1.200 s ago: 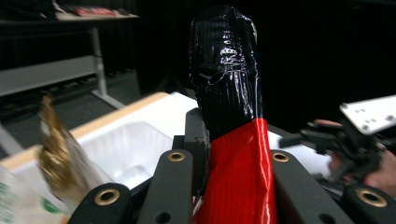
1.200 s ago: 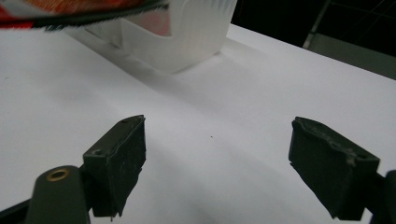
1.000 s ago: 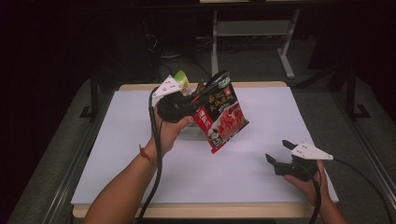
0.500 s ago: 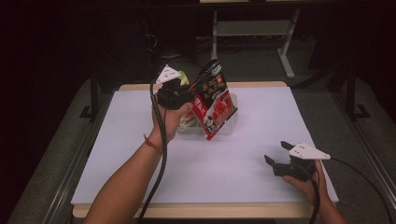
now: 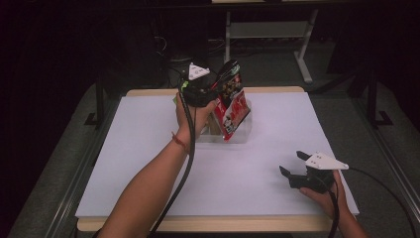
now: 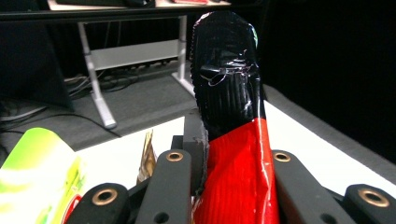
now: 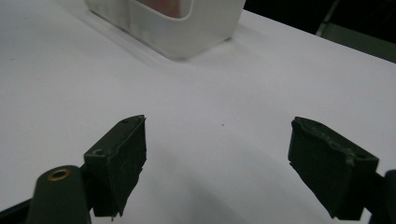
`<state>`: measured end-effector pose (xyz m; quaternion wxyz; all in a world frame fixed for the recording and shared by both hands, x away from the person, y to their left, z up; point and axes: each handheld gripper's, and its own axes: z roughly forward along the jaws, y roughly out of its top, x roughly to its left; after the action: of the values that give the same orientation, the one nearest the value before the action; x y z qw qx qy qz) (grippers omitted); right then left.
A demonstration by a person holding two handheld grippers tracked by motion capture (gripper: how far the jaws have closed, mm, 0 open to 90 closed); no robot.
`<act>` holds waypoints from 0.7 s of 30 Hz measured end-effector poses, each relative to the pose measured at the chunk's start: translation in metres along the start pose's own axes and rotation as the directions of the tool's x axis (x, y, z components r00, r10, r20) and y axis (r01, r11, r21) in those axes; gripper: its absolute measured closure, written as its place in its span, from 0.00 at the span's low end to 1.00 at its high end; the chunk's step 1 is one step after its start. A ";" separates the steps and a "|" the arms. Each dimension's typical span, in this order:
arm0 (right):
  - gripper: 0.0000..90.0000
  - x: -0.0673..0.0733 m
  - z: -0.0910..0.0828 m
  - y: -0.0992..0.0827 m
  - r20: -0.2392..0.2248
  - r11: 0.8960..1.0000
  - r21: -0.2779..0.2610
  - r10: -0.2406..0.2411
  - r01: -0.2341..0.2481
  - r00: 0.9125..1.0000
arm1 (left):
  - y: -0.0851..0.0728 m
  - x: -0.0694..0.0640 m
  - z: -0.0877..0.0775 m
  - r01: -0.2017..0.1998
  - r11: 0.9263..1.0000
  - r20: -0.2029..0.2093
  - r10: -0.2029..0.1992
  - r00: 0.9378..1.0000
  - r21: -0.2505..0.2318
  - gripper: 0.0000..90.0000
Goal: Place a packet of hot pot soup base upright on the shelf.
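A red and black snack bag (image 5: 234,103) hangs upright over a clear plastic bin (image 5: 246,133) at the back middle of the white table. My left gripper (image 5: 223,79) is shut on the bag's upper part. In the left gripper view the bag (image 6: 233,140) rises pinched between the two black jaws. The bag's lower end is level with the bin's rim; I cannot tell if it touches inside. My right gripper (image 5: 290,164) rests open at the front right with bare table between its fingers (image 7: 121,154). The bin (image 7: 177,32) stands far ahead of it.
A green packet (image 6: 37,172) and a gold-edged packet (image 6: 148,156) show close below the left jaws. The white table top (image 5: 148,148) ends at a wooden edge. A metal desk frame (image 5: 302,44) stands on the dark floor behind.
The left hand has carried the snack bag toward the back and right, over the bin, and the bag has turned more upright. The right gripper has stayed in place.
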<state>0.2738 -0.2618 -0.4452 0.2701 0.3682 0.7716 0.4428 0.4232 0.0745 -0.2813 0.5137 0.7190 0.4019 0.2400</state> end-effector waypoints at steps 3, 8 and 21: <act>0.21 0.000 0.000 0.000 -0.004 1.000 0.000 -0.001 0.001 1.000 | 0.002 -0.001 0.008 -0.014 1.000 -0.027 0.014 1.000 0.002 0.86; 0.21 0.000 -0.001 0.000 -0.008 1.000 -0.004 -0.002 0.002 1.000 | 0.001 0.000 0.019 -0.002 1.000 -0.052 0.002 0.999 -0.004 0.86; 0.21 0.002 0.001 0.000 -0.022 1.000 0.005 -0.011 0.011 1.000 | -0.001 0.001 0.041 -0.005 1.000 -0.092 0.003 0.996 -0.020 0.86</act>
<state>0.2735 -0.2599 -0.4459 0.2629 0.3598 0.7777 0.4434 0.4541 0.0533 -0.2967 0.5016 0.7027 0.4212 0.2779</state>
